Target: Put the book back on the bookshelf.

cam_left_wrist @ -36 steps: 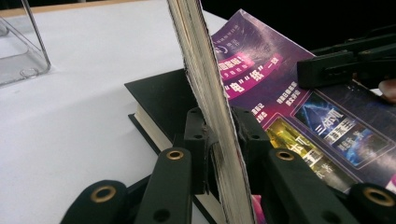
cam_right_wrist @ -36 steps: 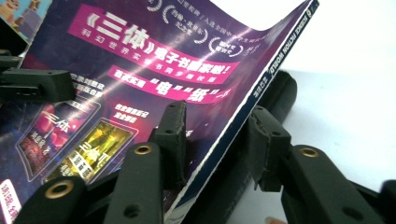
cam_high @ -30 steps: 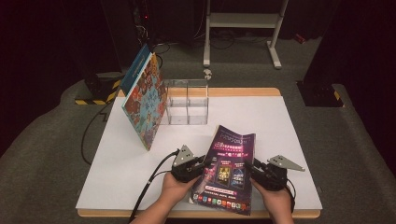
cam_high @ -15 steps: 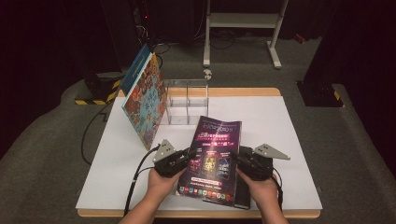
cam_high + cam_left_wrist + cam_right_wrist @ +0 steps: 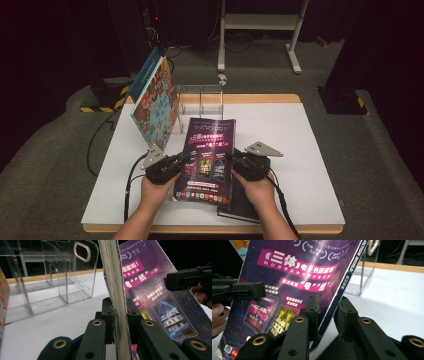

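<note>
Two grippers share one purple magazine (image 5: pixel 207 155), tilted up above the table's (image 5: pixel 300 150) near edge. Left gripper (image 5: pixel 119 317) is clamped tight on the page edge. Right gripper (image 5: pixel 328 312) straddles the spine edge, jaws just closing in, pads at the cover. Spine text reads "FICTION WORLD"; the cover carries Chinese headlines. Behind stands a clear acrylic rack (image 5: pixel 200 102) toward the far edge, a colourful book (image 5: pixel 155 102) leaning beside it.

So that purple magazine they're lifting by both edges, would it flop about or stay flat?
The purple magazine probably stays fairly flat: its page block looks thick in the left gripper view, and the left gripper and right gripper clamp opposite edges. Held by one edge it would likely sag. The glossy cover might slip.
</note>
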{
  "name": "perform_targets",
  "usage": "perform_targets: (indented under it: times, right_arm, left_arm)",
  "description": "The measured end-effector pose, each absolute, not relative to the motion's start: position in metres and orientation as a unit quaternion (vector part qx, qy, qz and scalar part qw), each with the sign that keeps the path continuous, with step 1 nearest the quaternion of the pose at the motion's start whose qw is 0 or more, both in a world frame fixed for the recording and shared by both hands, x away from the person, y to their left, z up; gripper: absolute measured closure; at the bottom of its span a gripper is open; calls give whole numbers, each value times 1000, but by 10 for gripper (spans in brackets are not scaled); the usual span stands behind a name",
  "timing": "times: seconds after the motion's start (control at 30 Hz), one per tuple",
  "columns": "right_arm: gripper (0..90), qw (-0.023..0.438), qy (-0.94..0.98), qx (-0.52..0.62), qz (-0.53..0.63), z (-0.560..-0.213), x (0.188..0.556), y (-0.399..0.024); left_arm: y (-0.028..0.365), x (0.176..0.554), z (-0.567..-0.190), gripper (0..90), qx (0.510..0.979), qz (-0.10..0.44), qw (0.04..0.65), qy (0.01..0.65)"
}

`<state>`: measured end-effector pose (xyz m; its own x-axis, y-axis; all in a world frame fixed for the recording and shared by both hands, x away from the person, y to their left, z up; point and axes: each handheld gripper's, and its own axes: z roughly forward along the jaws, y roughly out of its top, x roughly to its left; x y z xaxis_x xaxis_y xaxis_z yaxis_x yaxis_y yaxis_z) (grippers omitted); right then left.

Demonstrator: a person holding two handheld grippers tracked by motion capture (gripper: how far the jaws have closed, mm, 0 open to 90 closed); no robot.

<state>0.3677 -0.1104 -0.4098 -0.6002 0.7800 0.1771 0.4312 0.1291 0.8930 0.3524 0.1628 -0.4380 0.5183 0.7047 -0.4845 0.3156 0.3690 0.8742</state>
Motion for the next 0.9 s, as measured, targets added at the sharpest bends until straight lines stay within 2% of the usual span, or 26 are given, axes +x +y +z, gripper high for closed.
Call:
perform_targets:
  times: [0.3, 0.9]
  right_arm:
    - [741, 169, 735, 408, 514, -409, 371, -91]
    - [762, 170, 733, 399, 523, -406, 376, -78]
  left_arm:
    - [180, 354, -436, 813, 535, 144, 683, 477]
    - [189, 355, -433, 817, 521, 169, 685, 481]
